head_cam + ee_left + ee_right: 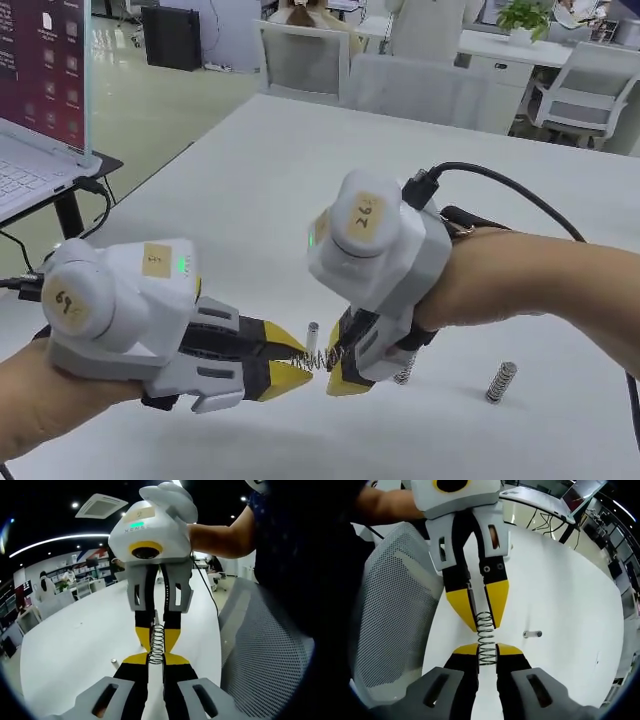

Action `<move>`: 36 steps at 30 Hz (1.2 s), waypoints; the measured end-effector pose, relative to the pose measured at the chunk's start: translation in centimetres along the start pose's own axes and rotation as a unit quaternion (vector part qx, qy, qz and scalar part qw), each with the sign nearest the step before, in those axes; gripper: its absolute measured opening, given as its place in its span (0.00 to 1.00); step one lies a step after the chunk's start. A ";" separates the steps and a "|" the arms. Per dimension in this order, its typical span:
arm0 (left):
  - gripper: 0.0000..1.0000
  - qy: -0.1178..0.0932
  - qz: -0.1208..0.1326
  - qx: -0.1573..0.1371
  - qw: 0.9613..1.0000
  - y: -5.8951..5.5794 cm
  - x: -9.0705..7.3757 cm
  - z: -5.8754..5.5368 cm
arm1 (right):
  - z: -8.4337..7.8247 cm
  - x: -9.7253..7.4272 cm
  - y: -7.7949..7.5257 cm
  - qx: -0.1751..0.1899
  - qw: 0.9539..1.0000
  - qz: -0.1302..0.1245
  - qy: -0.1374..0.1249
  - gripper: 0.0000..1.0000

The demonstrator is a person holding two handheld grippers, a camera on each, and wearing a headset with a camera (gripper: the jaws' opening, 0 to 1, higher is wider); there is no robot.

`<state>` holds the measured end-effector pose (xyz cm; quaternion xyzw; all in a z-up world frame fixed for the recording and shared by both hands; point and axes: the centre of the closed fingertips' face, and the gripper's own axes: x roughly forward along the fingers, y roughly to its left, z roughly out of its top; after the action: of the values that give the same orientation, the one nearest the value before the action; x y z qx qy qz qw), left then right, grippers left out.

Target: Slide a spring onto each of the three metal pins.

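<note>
Both the left gripper (292,363) and the right gripper (336,368) pinch one spring (308,357) held between their tips; we judge one end must be freed and its bore aligned with the metal pin (312,335) standing just beyond them

Bright, even office light from ceiling strip light (55,541) (soft shadows); fisheye edges bend, backgrounds slightly soft.

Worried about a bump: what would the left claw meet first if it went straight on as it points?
The right claw, facing it tip to tip. Only the spring both hold lies between, so it would probably squash first.
</note>
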<state>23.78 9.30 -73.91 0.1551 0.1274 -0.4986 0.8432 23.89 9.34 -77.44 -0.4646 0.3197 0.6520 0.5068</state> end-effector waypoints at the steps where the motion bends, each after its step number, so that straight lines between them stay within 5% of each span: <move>1: 0.02 -0.001 0.000 -0.001 1.000 0.0 0.0 0.0 | 0.1 -0.1 0.0 -0.001 1.000 -0.002 -0.001 0.10; 28: 0.02 -0.007 -0.006 -0.036 0.999 0.0 0.4 -0.9 | 1.4 -1.1 0.2 -0.008 1.000 -0.011 -0.006 0.09; 36: 0.03 0.007 -0.007 -0.015 1.000 -0.1 0.5 -1.0 | 1.4 -1.1 0.3 -0.012 1.000 -0.006 -0.002 0.09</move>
<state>23.87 9.25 -75.08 0.1452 0.1416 -0.5014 0.8411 23.23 10.13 -75.90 -0.4713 0.3080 0.6533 0.5061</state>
